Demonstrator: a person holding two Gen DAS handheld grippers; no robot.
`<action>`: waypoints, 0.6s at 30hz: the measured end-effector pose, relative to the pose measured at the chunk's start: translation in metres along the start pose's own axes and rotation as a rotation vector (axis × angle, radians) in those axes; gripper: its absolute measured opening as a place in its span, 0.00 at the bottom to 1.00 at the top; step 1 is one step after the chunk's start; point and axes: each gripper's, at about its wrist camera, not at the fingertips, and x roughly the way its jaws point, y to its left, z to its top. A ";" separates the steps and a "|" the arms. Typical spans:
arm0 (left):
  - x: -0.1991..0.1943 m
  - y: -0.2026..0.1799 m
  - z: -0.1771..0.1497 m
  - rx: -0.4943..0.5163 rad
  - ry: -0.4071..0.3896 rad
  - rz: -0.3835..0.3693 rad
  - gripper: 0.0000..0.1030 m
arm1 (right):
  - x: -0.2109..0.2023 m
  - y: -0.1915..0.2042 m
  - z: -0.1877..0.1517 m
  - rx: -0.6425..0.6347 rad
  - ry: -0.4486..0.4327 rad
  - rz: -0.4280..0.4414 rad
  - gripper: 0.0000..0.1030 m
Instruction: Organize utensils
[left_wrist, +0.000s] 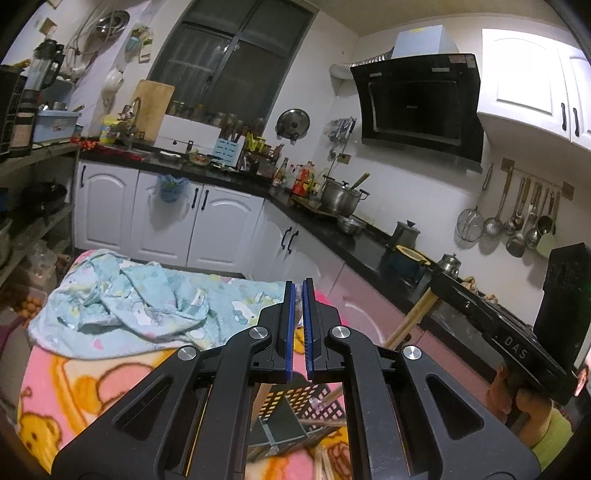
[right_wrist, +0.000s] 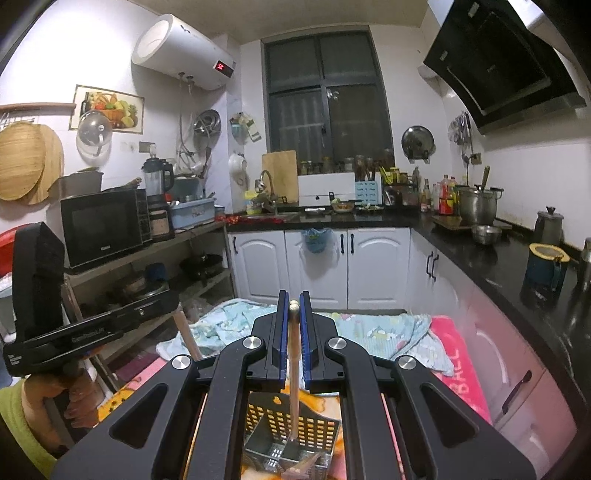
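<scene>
A black perforated utensil basket (right_wrist: 291, 424) (left_wrist: 295, 406) stands on the pink blanket just under both grippers. My right gripper (right_wrist: 294, 295) is shut on a thin wooden stick (right_wrist: 294, 354). The stick's round tip shows between the blue pads and its lower end reaches down into the basket. From the left wrist view this gripper (left_wrist: 434, 280) comes in from the right with the stick (left_wrist: 413, 317) slanting towards the basket. My left gripper (left_wrist: 298, 286) has its pads almost together. The right wrist view shows it (right_wrist: 177, 301) at the left, with a second wooden stick (right_wrist: 188, 334) hanging from its tip.
A light blue cloth (left_wrist: 129, 295) lies crumpled on the far part of the pink blanket (left_wrist: 74, 387). More wooden sticks (left_wrist: 325, 461) lie beside the basket. A black counter (right_wrist: 498, 266) with pots runs along the right; a shelf with a microwave (right_wrist: 103, 225) stands left.
</scene>
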 end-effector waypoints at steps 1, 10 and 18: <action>0.001 0.001 -0.002 -0.001 0.003 0.001 0.02 | 0.002 -0.001 -0.002 0.003 0.004 -0.002 0.06; 0.012 0.012 -0.020 -0.023 0.036 0.015 0.02 | 0.019 -0.002 -0.027 0.001 0.030 -0.018 0.06; 0.017 0.019 -0.034 -0.034 0.060 0.027 0.02 | 0.031 -0.002 -0.043 0.004 0.065 -0.025 0.06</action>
